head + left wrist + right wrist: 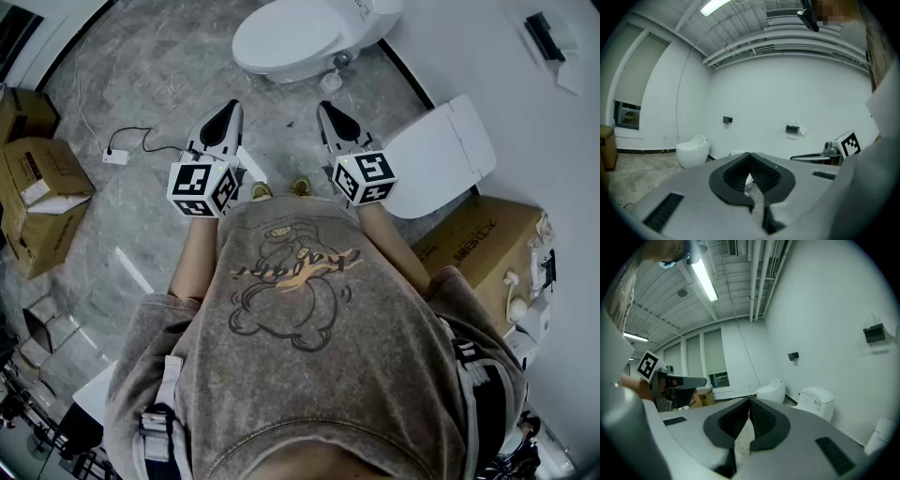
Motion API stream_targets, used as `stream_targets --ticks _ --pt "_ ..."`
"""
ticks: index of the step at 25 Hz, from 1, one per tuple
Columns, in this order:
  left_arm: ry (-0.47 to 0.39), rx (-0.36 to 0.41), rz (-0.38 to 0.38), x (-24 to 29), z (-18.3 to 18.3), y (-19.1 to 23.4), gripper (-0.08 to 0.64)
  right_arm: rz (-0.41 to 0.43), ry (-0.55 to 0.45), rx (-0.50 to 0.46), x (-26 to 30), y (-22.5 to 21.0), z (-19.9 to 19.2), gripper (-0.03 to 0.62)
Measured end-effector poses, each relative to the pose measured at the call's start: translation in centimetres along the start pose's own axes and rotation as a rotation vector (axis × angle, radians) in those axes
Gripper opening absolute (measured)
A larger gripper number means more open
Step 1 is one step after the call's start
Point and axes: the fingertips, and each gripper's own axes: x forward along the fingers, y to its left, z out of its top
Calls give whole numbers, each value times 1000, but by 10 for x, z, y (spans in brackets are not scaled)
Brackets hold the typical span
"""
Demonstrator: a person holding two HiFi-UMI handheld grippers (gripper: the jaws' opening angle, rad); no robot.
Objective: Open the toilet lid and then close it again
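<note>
Wide grey stone floor (141, 84), and the person stands mid-floor with white fixtures lined up along its wall edge. The nearest toilet (473, 131) sits at the floor's right edge against the wall, with its lid (422, 169) lying flat and down. That looks like the one to open, since it is the closest. A second toilet (286, 39) stands further along the same wall edge, at the top of the head view, also with its cover down, so I can't say for certain which is meant. Nothing has been lifted yet; this reads as the very start.

Cardboard boxes (42, 202) crowd the floor's left edge, and another box (478, 248) sits by the wall just behind the nearest toilet. They are parked out of the walkway.

Now the tools. The left gripper (228, 108) and right gripper (327, 110) are held side by side at chest height. They point ahead and slightly down, apart from each other and well clear of either toilet, which I'd call a ready carry rather than a reach. Each gripper view shows the ribbed pads pressed together with nothing between them, so both are closed and empty. That may suit nudging a lid edge up rather than pinching it.

Smallest of all is a white power strip (114, 157) with its cable, out on the floor towards the left edge.
</note>
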Motion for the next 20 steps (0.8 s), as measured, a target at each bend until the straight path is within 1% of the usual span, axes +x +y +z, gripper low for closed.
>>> stream_targets --ticks 4,10,15,20 --pt "2 -8 0 12 -6 -5 9 5 -11 19 2 -15 -2 28" --pt "10 -37 11 32 -23 -9 8 16 17 19 8 -44 -16 28" --pt "27 -44 28 54 -32 9 9 10 46 47 28 -62 -29 28" --pt "51 -38 13 95 -38 37 9 2 76 69 68 -82 -38 28"
